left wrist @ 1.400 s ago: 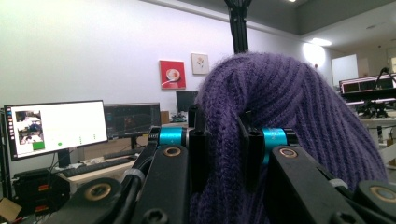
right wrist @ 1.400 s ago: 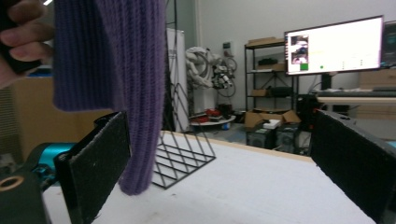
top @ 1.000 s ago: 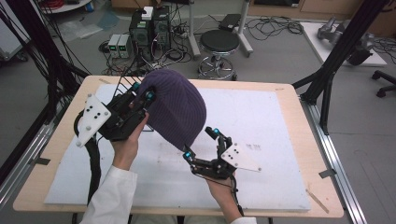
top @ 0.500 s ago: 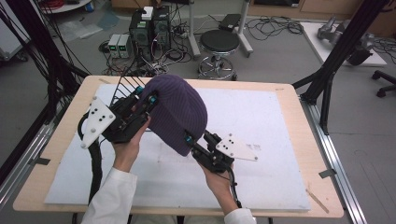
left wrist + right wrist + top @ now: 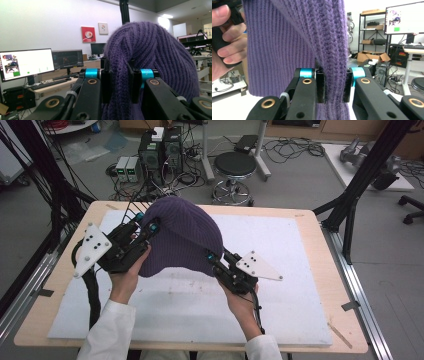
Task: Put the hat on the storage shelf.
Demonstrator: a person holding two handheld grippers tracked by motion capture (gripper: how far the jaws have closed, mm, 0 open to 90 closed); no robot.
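A purple knitted beanie hangs in the air above the white mat, held between both grippers. My left gripper is shut on its left edge; in the left gripper view the ribbed knit is bunched between the black jaws of the left gripper. My right gripper is shut on the beanie's lower right edge. In the right gripper view the fabric hangs down through the jaws of the right gripper, and the other hand shows at the left.
The mat lies on a wooden table. Beyond the far edge stand a black stool, computer boxes and cables on the floor. Black frame posts rise at the right and left of the table.
Both grippers have lifted the beanie and carried it slightly right and up; the right gripper has closed in on the hat's lower edge and now grips it.
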